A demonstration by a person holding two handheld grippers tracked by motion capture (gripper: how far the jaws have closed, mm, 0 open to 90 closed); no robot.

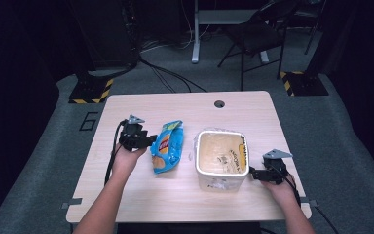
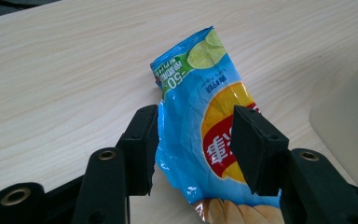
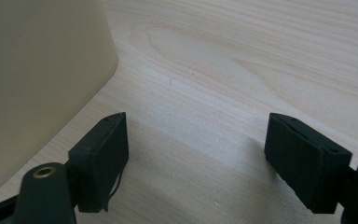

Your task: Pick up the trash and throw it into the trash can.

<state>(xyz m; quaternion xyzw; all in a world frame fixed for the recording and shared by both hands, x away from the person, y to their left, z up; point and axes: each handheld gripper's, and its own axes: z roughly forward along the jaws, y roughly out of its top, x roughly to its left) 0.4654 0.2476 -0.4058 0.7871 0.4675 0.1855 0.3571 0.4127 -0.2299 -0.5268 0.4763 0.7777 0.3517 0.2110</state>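
Note:
A blue and yellow crisp bag (image 1: 167,146) lies flat on the wooden table (image 1: 141,195), left of a cream plastic tub (image 1: 221,155) that stands open. My left gripper (image 1: 150,140) is at the bag's left edge. In the left gripper view the bag (image 2: 200,98) runs between the jaws of my left gripper (image 2: 196,149); they are open, one jaw at the bag's edge and the other over its printed face. My right gripper (image 1: 254,174) sits just right of the tub. In the right gripper view my right gripper (image 3: 196,158) is wide open over bare wood, with the tub wall (image 3: 37,79) at the left.
A round cable hole (image 1: 219,104) is near the table's far edge. Beyond the table, on the grey floor, stand a folding chair (image 1: 258,34) and floor cables (image 1: 165,73). The table's front strip and far half are bare wood.

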